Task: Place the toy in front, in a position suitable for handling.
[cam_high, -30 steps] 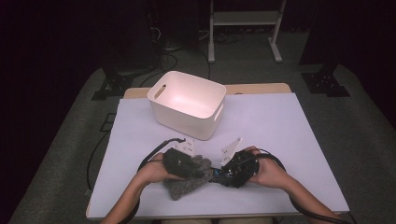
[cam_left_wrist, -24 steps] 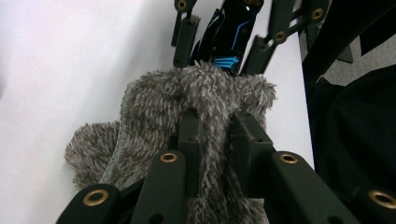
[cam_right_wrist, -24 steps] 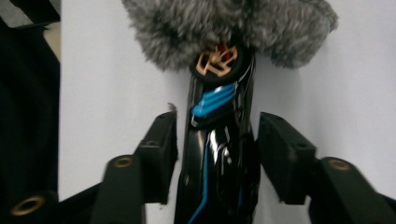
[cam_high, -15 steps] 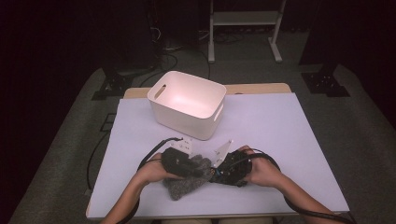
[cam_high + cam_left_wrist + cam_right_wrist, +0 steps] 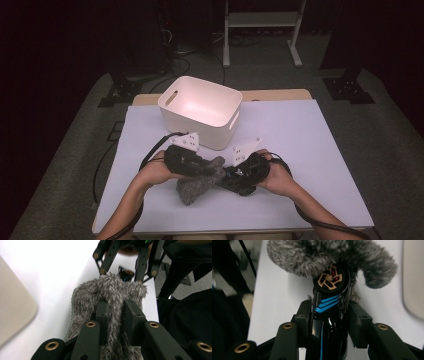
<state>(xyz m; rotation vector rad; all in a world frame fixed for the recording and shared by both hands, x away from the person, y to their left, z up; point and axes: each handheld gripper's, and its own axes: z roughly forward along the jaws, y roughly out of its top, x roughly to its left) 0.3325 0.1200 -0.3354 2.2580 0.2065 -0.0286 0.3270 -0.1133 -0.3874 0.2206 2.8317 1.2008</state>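
Fuzzy grey pouch point(image 5: 197, 182) hung limp just above the desk point(image 5: 300, 140), pinched in the left gripper's point(image 5: 115, 315) fingers; soft, best held by its rim. The right gripper point(image 5: 329, 315) clamped a glossy black toy car point(image 5: 330, 302), probably slippery. Beyond stood a white bin point(image 5: 200, 107).

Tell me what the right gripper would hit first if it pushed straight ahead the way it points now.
Most likely the grey fuzzy cloth. The right gripper is shut on a black toy car, whose front wheel already sits against the fuzz, so the car would press in first. The left gripper pinches that cloth from the other side.
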